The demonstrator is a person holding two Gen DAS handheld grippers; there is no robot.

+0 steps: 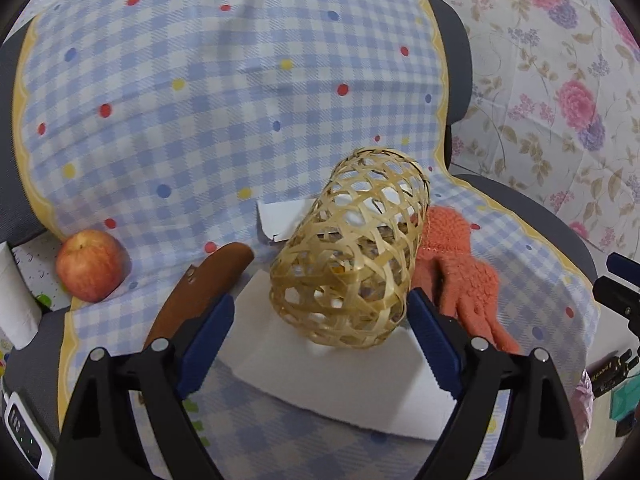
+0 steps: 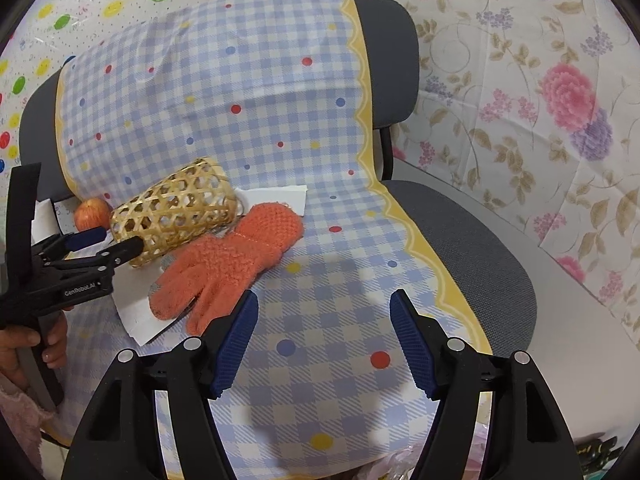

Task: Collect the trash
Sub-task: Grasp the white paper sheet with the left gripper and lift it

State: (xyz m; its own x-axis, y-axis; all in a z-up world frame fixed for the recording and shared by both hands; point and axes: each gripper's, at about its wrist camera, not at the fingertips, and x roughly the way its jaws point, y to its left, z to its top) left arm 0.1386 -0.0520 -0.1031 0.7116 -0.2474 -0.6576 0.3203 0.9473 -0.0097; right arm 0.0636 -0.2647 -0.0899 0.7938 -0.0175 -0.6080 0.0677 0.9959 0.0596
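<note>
lying sideways on paper (image 1: 352,392) — woven basket (image 1: 348,252), left gripper (image 1: 320,340) jaws wide.

A red apple (image 1: 90,265) rests at the checked cloth's (image 1: 224,112) edge on a grey chair (image 2: 472,240), near an orange knitted glove (image 2: 224,264).

You've got a chair (image 2: 472,240) with a cloth (image 2: 240,120) draped over seat and backrest. On the seat: woven basket (image 1: 352,252) tipped on its side over a paper sheet (image 1: 340,384), glove (image 2: 224,264) touching its right, brown sheath (image 1: 200,288) just left, apple (image 1: 90,264) further left at the cloth's edge.
</note>
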